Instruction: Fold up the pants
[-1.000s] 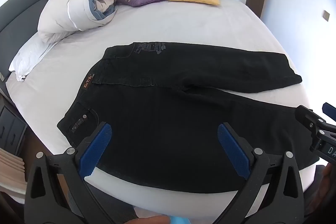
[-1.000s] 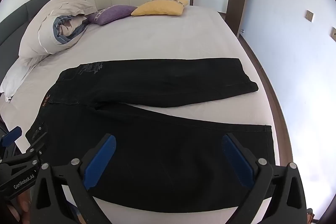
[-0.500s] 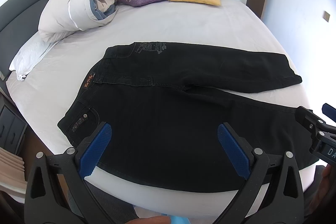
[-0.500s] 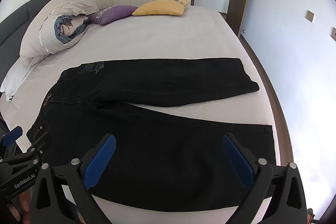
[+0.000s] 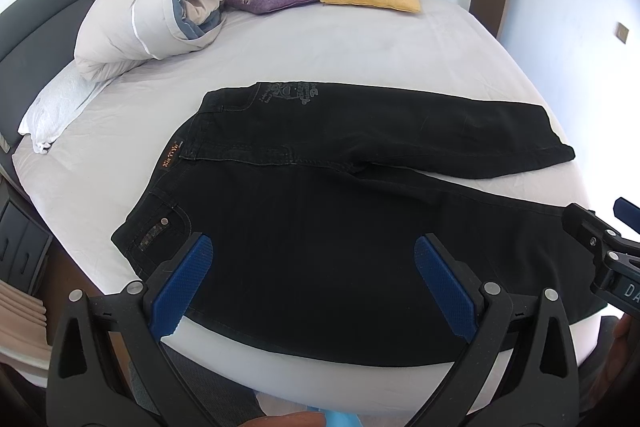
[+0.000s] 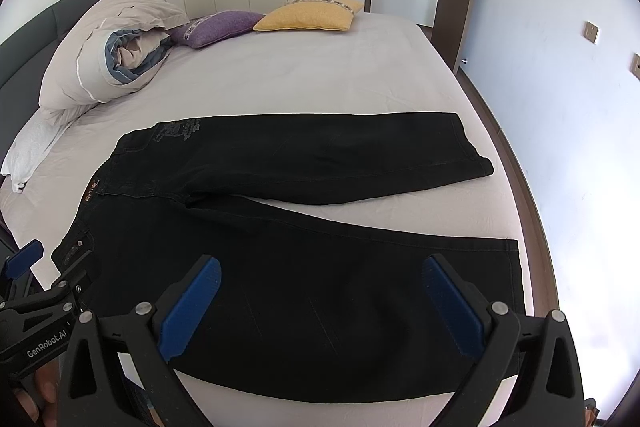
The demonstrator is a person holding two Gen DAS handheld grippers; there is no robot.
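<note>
Pants point(image 5: 320, 227) spread flat on the bed point(image 5: 360, 51), both claws poised above the near leg.

Left claw point(image 5: 312, 279) and right claw point(image 6: 320, 295) are held released, nothing gripped, with black denim lying just beyond their tips. Waistband is seen off to the left, hems to the right. For a clean lengthwise fold, the near leg's outer edge should be pinched at both ends and carried evenly onto the far leg.

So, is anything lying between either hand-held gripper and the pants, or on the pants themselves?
Nothing visible. The left hand-held gripper and the right hand-held gripper are both open over the near leg of the black pants, with only bare cloth below. The pillows and the rolled duvet lie apart, farther up the bed.
</note>
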